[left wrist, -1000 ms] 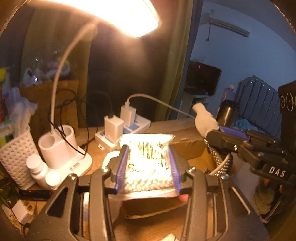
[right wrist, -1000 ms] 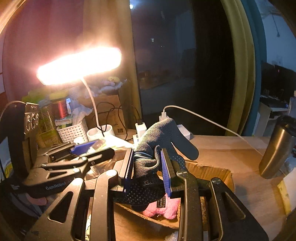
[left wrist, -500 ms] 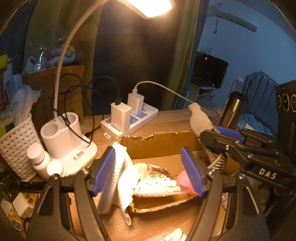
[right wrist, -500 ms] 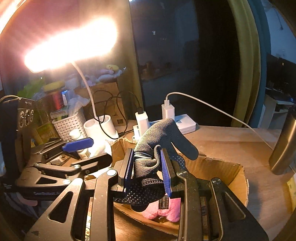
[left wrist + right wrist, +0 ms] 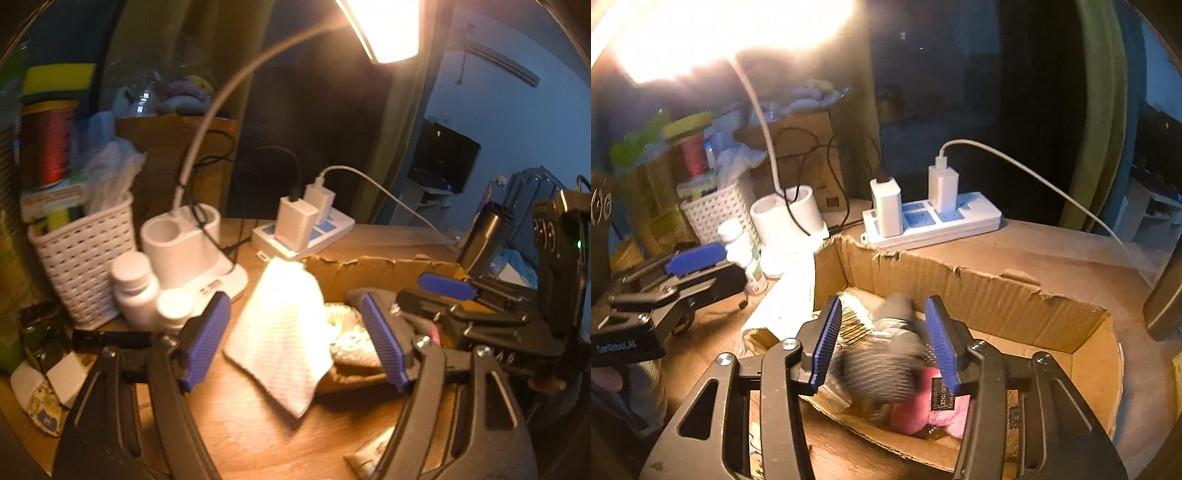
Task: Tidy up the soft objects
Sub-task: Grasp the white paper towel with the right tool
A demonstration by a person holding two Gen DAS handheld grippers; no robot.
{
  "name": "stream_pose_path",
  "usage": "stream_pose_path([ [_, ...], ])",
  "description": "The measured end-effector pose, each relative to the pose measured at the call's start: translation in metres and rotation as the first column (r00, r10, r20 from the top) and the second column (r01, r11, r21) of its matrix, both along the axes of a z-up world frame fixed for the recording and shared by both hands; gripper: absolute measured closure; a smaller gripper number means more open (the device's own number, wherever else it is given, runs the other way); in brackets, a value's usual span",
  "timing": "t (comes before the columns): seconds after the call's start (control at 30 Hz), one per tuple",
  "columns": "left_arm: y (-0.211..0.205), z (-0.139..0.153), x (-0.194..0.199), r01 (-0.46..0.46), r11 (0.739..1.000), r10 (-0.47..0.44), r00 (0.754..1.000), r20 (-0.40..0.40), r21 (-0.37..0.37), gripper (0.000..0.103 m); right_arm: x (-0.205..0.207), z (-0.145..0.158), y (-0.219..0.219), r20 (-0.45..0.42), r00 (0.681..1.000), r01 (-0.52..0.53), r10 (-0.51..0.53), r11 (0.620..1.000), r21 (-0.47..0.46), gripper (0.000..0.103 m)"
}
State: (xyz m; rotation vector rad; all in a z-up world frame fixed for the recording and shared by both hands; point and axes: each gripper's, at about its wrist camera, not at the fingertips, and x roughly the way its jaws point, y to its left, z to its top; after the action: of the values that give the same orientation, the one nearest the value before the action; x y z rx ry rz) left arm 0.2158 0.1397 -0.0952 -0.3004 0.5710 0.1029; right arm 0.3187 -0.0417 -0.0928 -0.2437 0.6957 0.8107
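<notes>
My left gripper [image 5: 295,343] stands open low over a white waffle cloth [image 5: 280,332] that lies draped over the left end of the cardboard box [image 5: 369,269]. Nothing is pinched between its pads. A shiny bag of white beads [image 5: 347,332] lies inside the box. My right gripper [image 5: 884,343] hovers over the box [image 5: 960,291] with its jaws opening. A grey dotted glove [image 5: 882,358], blurred, drops loose between them onto a pink plush [image 5: 923,410]. The shiny bag [image 5: 853,321] shows behind the glove. The left gripper [image 5: 713,269] appears at the left of the right wrist view.
Behind the box sit a white power strip [image 5: 934,221] with two chargers and a cable, the lamp's white base [image 5: 184,243], two white pill bottles [image 5: 135,291] and a white woven basket [image 5: 81,258]. A steel tumbler [image 5: 484,236] stands at the right.
The left gripper let the shiny bag fall into the box, opened wide and shifted left over the white cloth. The right gripper sank toward the box and opened, so the glove slips down.
</notes>
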Motion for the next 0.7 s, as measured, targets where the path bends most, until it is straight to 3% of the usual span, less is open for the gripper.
stream_pose_path([
  [0.17,0.016,-0.001,-0.015,-0.041,0.999,0.041,0.999,0.016,-0.017,0.028,-0.008,0.013,0.007,0.023,1.000,-0.007,0.006,1.000,0.027,0.047],
  [0.43,0.039,-0.011,-0.038,-0.102,0.995,0.102,0.995,0.014,-0.019,0.028,-0.031,0.010,0.062,0.040,0.994,-0.097,0.098,0.994,-0.043,0.047],
  [0.7,0.051,-0.019,-0.043,-0.107,0.993,0.108,0.994,0.021,-0.048,0.028,-0.029,-0.014,0.099,0.002,0.997,-0.082,0.083,0.986,-0.148,0.048],
])
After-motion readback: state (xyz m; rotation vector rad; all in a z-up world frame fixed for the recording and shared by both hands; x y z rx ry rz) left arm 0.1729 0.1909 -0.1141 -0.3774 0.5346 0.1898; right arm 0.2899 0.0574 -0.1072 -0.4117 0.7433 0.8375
